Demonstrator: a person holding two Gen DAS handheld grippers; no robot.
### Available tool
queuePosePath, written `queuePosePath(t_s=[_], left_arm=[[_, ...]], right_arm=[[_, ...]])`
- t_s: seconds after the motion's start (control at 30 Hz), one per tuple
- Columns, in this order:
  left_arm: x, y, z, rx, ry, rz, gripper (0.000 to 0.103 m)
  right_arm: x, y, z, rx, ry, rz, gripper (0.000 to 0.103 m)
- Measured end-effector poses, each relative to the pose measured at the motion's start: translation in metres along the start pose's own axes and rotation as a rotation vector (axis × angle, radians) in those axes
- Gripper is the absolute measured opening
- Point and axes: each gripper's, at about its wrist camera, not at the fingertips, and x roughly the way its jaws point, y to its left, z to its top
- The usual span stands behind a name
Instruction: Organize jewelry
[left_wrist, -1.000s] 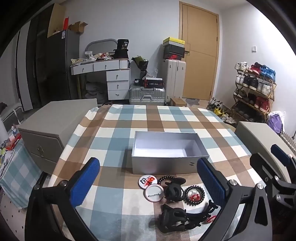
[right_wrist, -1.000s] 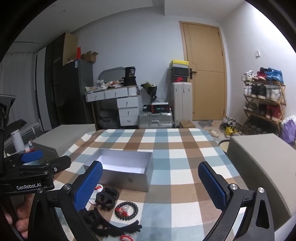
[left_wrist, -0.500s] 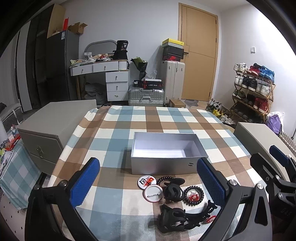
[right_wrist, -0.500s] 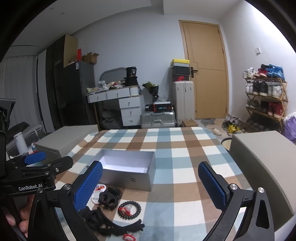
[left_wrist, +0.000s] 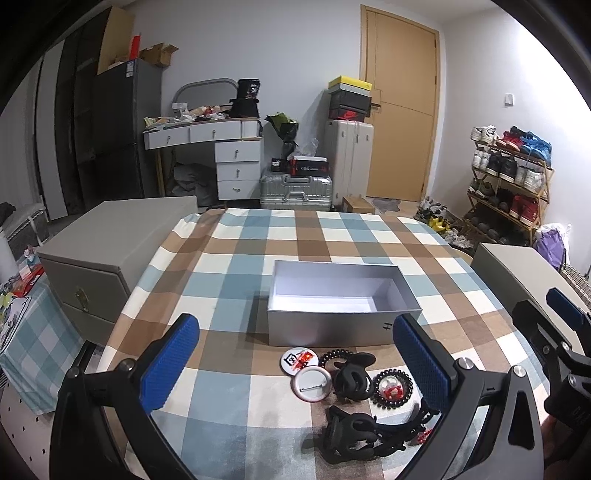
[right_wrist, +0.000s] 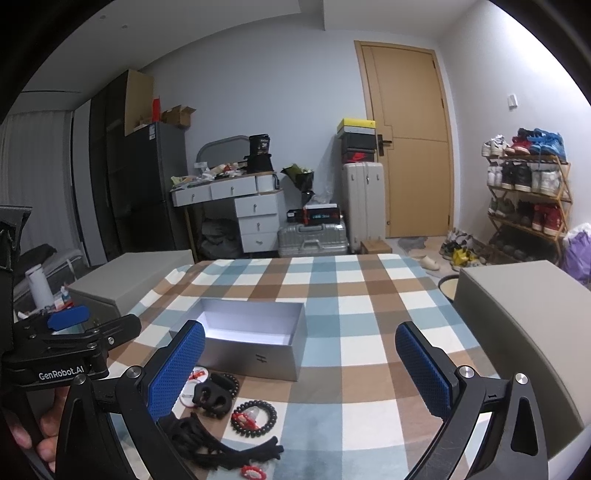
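Observation:
An open, empty silver box (left_wrist: 341, 309) stands on the checked tablecloth; it also shows in the right wrist view (right_wrist: 251, 343). In front of it lie two round badges (left_wrist: 312, 383), black hair claws (left_wrist: 352, 380), a black bead bracelet with a red charm (left_wrist: 392, 387) and a black headband (left_wrist: 373, 439). The bracelet (right_wrist: 254, 419) and a hair claw (right_wrist: 212, 397) show in the right wrist view too. My left gripper (left_wrist: 295, 363) is open and empty above the pile. My right gripper (right_wrist: 299, 373) is open and empty, right of the pile.
Grey cabinets stand at the table's left (left_wrist: 110, 243) and right (right_wrist: 517, 332). The right gripper shows at the left view's right edge (left_wrist: 561, 354). Beyond the table are a desk with drawers (left_wrist: 229, 158), suitcases, a door and a shoe rack (left_wrist: 509, 184).
The right wrist view has tilted slightly upward, showing more ceiling. The left view is nearly unchanged. Both grippers stay open and empty.

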Motion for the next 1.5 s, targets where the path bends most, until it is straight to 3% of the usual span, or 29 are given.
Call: queuePosePath(t_s=[1.27,1.5], left_arm=[[0.006,0.0,-0.009,0.001,0.047,-0.057,0.102],[0.016,0.001,-0.02,-0.001,0.129,-0.168,0.102]], right_arm=[[-0.004,-0.002,0.004,-0.001,-0.003,0.001,0.103],[-0.001,-0.003,0.0,0.005,0.009,0.001,0.103]])
